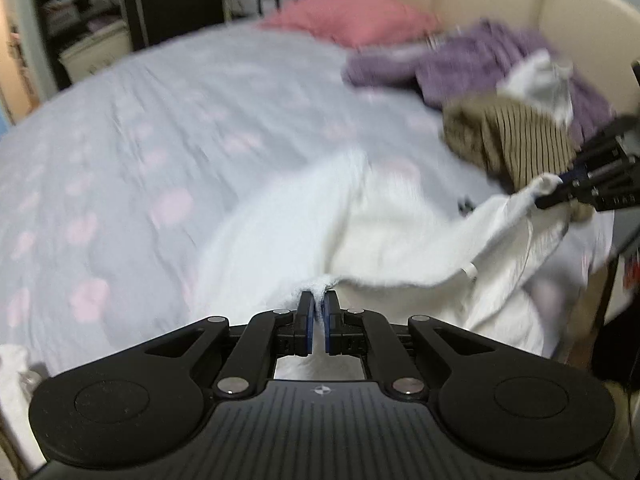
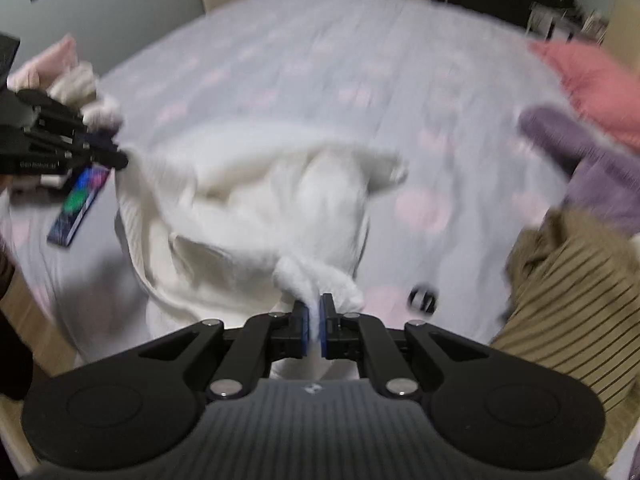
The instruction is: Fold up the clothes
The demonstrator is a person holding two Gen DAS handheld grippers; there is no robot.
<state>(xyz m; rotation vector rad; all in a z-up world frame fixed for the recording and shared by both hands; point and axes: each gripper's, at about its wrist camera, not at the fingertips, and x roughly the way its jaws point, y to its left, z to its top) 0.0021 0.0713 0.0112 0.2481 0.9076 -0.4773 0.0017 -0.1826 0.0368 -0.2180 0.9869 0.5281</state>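
A white knitted garment [image 1: 304, 220] [image 2: 256, 208] lies rumpled and partly lifted over the bed's near side. My left gripper [image 1: 319, 300] is shut on one bunched edge of it. My right gripper [image 2: 315, 304] is shut on another bunched edge. In the left wrist view the right gripper [image 1: 554, 184] shows at the right, pinching a white corner. The left gripper [image 2: 120, 158] appears at the left of the right wrist view, holding the cloth's far edge. The cloth hangs stretched between the two. Both views are blurred.
The bed [image 1: 132, 152] [image 2: 304, 56] has a grey sheet with pink blotches. A pink pillow [image 1: 352, 16] [image 2: 592, 76], a purple garment [image 1: 492, 60] [image 2: 588, 156] and an olive striped garment [image 1: 516, 144] [image 2: 568, 292] lie to the right. A colourful flat packet [image 2: 78, 204] and pale clothes [image 2: 76, 80] lie at left. A small dark object [image 2: 423, 298] rests on the sheet.
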